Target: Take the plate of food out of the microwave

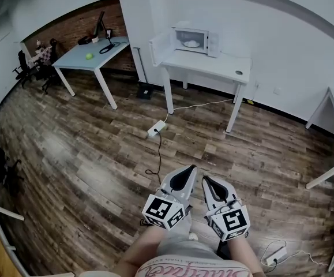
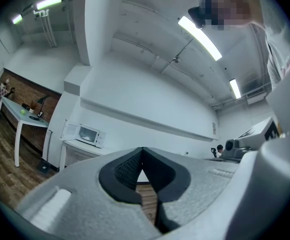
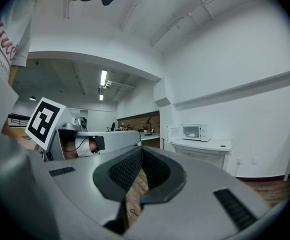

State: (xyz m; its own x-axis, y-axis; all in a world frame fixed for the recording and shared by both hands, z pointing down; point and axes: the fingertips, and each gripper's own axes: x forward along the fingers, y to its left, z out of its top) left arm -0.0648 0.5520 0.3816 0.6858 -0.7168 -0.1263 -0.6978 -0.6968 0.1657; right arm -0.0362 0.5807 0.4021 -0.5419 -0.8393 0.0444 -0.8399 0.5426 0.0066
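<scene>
Though empty, left gripper (image 1: 192,168), right gripper (image 1: 205,179) (closed)

An office: a pale desk (image 1: 92,57), office chairs (image 1: 23,69) by a brick wall (image 1: 68,29), a microwave (image 1: 193,40) on a white table (image 1: 213,66).

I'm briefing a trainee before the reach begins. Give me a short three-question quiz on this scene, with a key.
1. True or false: the microwave door is closed.
2. Where is the plate of food? A) inside the microwave B) on top of it C) on the floor
3. Fill in: the left gripper and the right gripper both have jaws that are ____.
Key: 1 false; 2 A; 3 shut, with nothing held.
</scene>
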